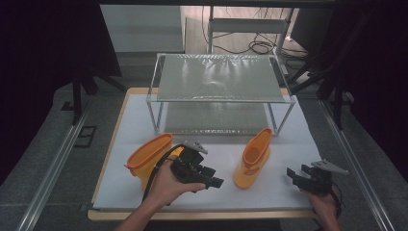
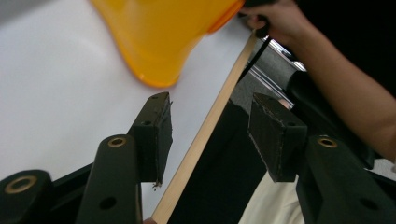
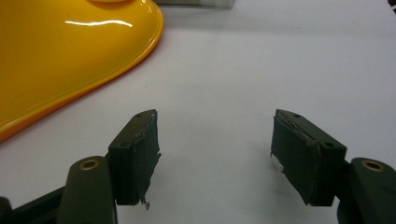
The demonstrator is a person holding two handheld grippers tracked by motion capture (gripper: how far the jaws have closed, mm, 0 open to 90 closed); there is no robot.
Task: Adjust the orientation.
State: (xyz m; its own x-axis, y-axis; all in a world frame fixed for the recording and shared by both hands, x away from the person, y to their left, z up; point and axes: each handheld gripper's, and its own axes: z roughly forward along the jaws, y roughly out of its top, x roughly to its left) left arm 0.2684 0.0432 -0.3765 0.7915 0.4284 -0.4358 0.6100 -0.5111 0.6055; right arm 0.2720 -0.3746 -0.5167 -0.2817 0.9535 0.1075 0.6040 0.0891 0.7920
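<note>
Two orange rubber boots stand on the white mat (image 1: 288, 144). The left boot (image 1: 149, 155) leans, partly behind my left hand. The right boot (image 1: 252, 161) stands upright near the middle. My left gripper (image 1: 216, 183) hovers between the boots, pointing right, jaws open and empty. In the left gripper view the left gripper (image 2: 210, 121) has the right boot's toe (image 2: 163, 42) above and ahead of its jaws. My right gripper (image 1: 291, 174) rests low at the mat's right front, pointing left. Its jaws are open and empty too, right gripper (image 3: 215, 140), with the boot (image 3: 65, 56) ahead to the left.
A two-level metal shelf rack (image 1: 219, 77) stands at the back of the mat. The table's wooden front edge (image 2: 210, 121) runs close under the left gripper. The person's right forearm (image 2: 336, 79) lies beyond it. Aluminium rails (image 1: 53, 163) flank the table.
</note>
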